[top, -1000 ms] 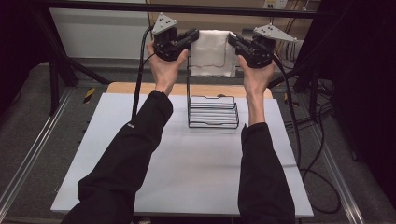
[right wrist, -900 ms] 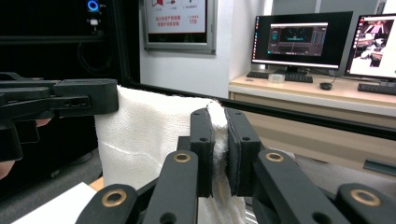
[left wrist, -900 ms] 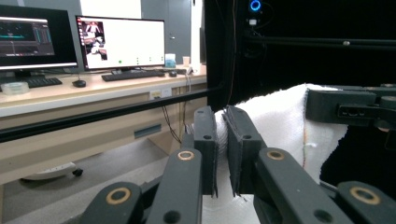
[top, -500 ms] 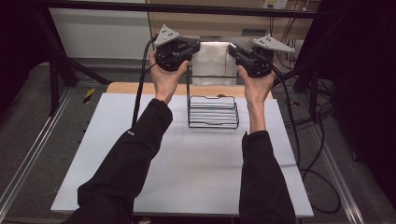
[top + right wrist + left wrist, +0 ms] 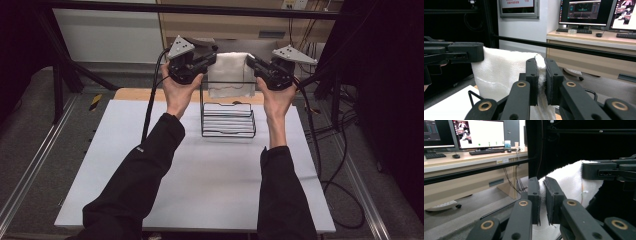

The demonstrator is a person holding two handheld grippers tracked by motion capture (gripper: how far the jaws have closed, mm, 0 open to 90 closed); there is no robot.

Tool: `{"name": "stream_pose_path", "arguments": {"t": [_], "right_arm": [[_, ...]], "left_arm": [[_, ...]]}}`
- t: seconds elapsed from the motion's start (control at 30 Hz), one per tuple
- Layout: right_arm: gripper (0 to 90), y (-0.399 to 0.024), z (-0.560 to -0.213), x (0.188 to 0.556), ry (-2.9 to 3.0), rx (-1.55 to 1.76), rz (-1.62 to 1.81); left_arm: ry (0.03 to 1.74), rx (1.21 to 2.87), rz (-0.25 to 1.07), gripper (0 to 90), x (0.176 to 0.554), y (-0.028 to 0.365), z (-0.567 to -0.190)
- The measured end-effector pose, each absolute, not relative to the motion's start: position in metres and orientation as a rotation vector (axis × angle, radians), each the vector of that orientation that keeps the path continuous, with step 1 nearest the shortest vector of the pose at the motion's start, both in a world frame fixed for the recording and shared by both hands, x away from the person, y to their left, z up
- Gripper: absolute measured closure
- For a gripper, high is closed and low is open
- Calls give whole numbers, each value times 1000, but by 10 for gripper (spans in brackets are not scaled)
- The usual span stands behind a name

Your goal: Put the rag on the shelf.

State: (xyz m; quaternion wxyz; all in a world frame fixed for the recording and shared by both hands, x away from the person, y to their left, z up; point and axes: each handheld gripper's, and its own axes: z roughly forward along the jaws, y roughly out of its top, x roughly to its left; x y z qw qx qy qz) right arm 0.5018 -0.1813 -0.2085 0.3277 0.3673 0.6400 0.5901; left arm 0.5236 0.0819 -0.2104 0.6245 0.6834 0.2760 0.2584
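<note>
High view shows the person's two forearms in black sleeves reaching forward over the white table top (image 5: 200, 190), each hand carrying a black two-jaw gripper. Between them hangs a white knitted cloth (image 5: 229, 74), stretched flat with its long top edge running from one gripper to the other. The left gripper (image 5: 212, 56) has its jaws clamped on the cloth's upper left corner, and the right gripper (image 5: 250, 62) pinches the upper right corner; in each gripper view the two black pads stand narrow with a fold of white fabric squeezed between them.

The cloth hangs directly above the far side of a black wire rack (image 5: 227, 117), which stands upright near the table's far edge, between the two wrists. The cloth's lower hem appears to sit around the level of the rack's tall back bar, though whether it touches the wire cannot be told.

The relation that matters: the cloth's long axis lies parallel to the rack's top bar, and the rack sits below and slightly nearer the person than the cloth. Both hands stand about equally far from the rack, one on each side. Judging from this, draping the cloth over the bar would call for an even descent of both grippers together, keeping the top edge level.
</note>
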Motion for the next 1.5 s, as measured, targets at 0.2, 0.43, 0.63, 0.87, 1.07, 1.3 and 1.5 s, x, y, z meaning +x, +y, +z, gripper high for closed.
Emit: {"name": "stream_pose_path", "arguments": {"t": [0.2, 0.43, 0.63, 0.87, 1.07, 1.3, 1.5], "right_arm": [[827, -183, -212, 497, 1685, 962, 1537], [827, -184, -216, 494, 1698, 964, 1527], [826, -186, -219, 489, 1707, 954, 1528], [824, -187, -223, 482, 1729, 940, 1521], [823, -187, -226, 476, 1755, 940, 1509], [821, -189, -232, 469, 1795, 930, 1502], [821, -190, -237, 467, 1818, 921, 1496]], "left_arm": [[629, 1577, 584, 829, 521, 81, -215], [623, 1592, 577, 828, 518, 80, -217], [609, 1598, 568, 827, 514, 81, -220], [600, 1610, 550, 825, 507, 83, -225], [600, 1631, 535, 821, 500, 84, -229], [595, 1660, 532, 812, 491, 84, -234], [591, 1686, 532, 801, 486, 85, -235]]}}
